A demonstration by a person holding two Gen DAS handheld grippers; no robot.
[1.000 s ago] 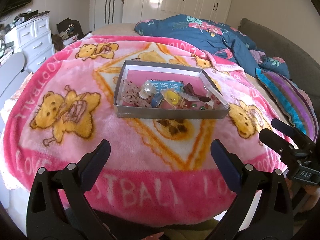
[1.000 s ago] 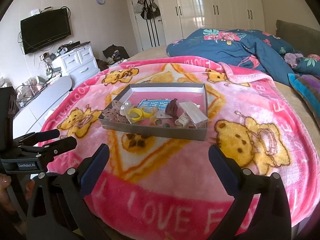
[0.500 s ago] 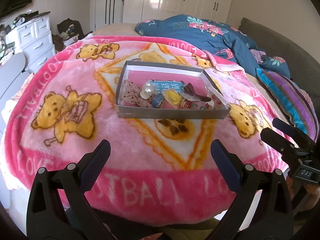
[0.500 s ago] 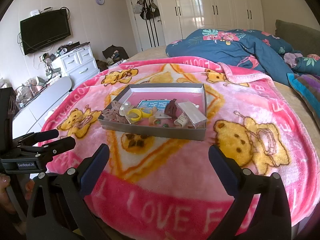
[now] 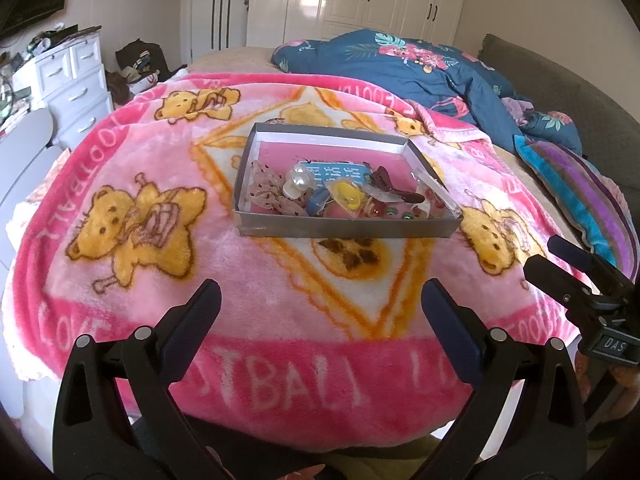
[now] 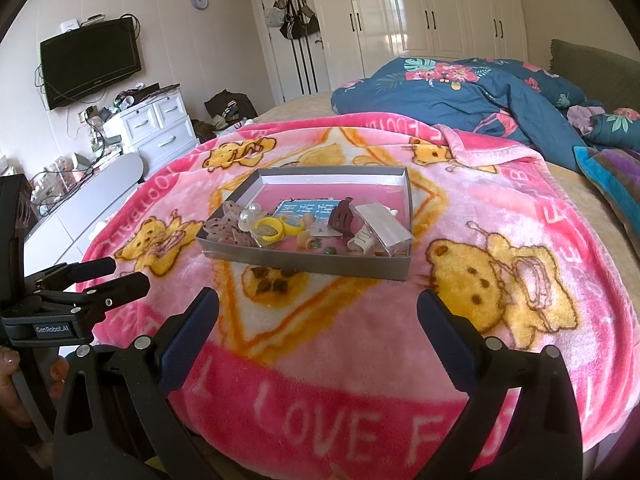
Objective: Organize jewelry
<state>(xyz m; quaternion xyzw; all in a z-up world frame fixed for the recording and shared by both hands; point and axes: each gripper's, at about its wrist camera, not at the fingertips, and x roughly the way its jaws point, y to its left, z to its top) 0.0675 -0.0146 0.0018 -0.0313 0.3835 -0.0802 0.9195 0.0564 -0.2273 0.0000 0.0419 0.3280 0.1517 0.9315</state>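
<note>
Two grippers, left gripper (image 5: pixel 320 304) and right gripper (image 6: pixel 318 308), gape wide, empty. Ahead of both, well apart, the grey jewelry tray (image 5: pixel 348 230) lies with its long axis crosswise to their fingers.

The left gripper (image 5: pixel 320 308) hung level, its jaws spread wide and empty. The right gripper (image 6: pixel 318 314) hung beside it, likewise gaping with nothing between its fingers. A hand (image 6: pixel 12 384) gripped the left handle.

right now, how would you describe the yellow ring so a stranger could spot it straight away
On the pink teddy-bear blanket sits a shallow grey tray of trinkets. Near its front left, beside the white pearl beads, lies the yellow ring. It is the only bright yellow plastic piece among the tray's pale and brown ones.
</note>
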